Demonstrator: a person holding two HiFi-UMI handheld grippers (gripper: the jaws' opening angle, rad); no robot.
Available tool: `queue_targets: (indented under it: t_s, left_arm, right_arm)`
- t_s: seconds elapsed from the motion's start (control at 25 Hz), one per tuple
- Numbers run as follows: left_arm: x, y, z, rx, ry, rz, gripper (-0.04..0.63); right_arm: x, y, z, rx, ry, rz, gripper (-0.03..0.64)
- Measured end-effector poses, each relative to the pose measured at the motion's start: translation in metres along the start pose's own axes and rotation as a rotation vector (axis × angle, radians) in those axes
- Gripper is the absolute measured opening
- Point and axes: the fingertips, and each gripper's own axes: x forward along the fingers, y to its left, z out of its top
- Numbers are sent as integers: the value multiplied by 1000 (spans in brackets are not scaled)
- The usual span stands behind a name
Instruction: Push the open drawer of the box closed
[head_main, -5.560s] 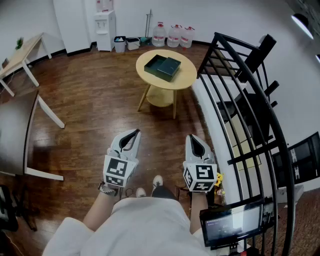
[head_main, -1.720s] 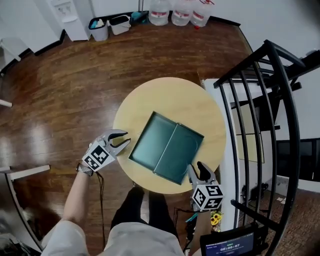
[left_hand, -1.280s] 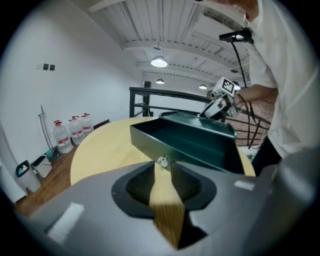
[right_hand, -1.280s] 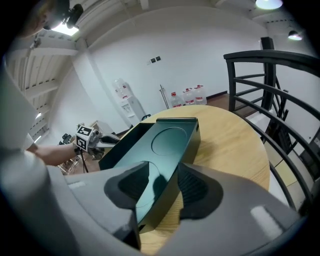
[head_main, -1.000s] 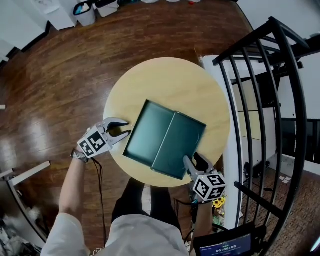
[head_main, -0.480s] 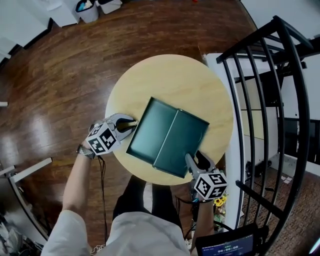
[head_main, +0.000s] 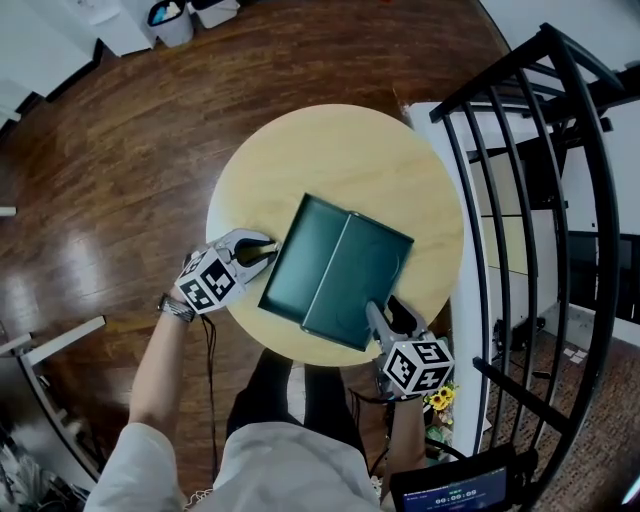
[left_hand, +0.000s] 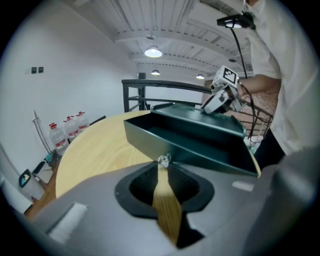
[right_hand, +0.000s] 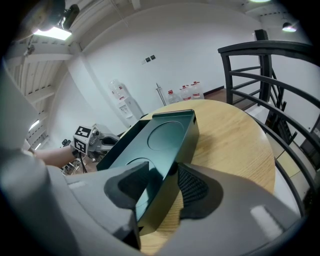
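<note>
box (head_main: 372, 268): dark green, flat on the round wooden table (head_main: 330, 150), near the side closest to the person.
drawer (head_main: 303, 262): pulled out of the box's left end, open on top.
knob (left_hand: 163, 160): small and shiny, in the middle of the drawer's front wall; clear only in the left gripper view, tucked behind the jaw tips in the head view.
left gripper (head_main: 266, 250): at the drawer's front, closing, with the knob pinched right at the tips.
right gripper (head_main: 384, 312): at the box's near right corner, clamped on the box's edge, one pad on each side of the wall.
head view alone: whole table from above, one gripper at each end of the box, dark wood floor (head_main: 120, 150) all around, black railing (head_main: 505, 200) to the right.
right gripper view alone: two round shapes (right_hand: 162, 132) on the green surface.
left gripper view alone: water bottles (left_hand: 65, 131) by the far wall, low on the left.
</note>
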Motion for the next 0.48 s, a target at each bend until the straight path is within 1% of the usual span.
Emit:
queue_targets:
  t_s: [0.16,0.48]
  left_arm:
    - [4,-5,5,-11,-9,-9,71]
    - [14,-16,12,-9,-9,-23,72]
  right_arm:
    - [1,2,0,2,1,2,173]
    - [3,6,-2,5,-1,19,173]
